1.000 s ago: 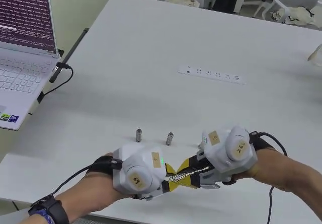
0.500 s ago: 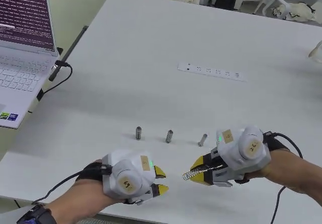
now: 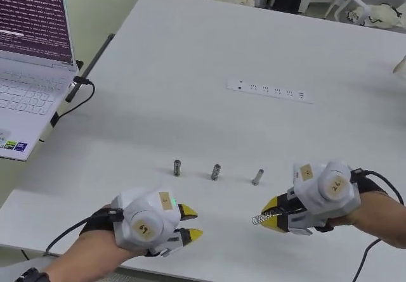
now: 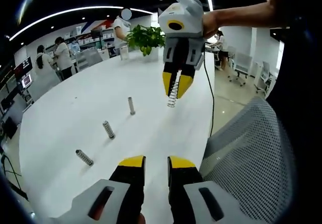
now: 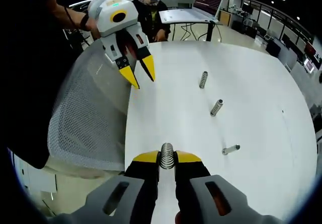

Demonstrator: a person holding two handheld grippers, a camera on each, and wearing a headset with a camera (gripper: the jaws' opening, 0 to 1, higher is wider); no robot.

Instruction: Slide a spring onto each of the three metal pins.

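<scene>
— What had changed for us in that last second?

— Our two grippers had been nose to nose over the spring point(image 3: 259, 218), low at the near edge of the white table point(image 3: 190, 73). Then we pulled them well apart. The left gripper point(image 3: 192, 223) came away with nothing, its yellow jaws a little parted. The right gripper point(image 3: 271, 215) kept the spring, jaws closed on it, with the free end poking out toward the left.

— So we took that as a hand-over finished?

— We did. As we judged it, the right gripper now had the spring alone.

— And the pins?

— The right gripper moving off had uncovered the third one. The left-hand pin point(image 3: 177, 167) and the middle pin point(image 3: 216, 172) each already wore a coil. The bare pin point(image 3: 257, 177) stood just beyond the right gripper, apart from it. We couldn't settle whether it stood straight or leaned.

— What was left, then?

— One spring, one pin. We reckoned the next move needed the coil's open end lined up with the pin's tip.
</scene>
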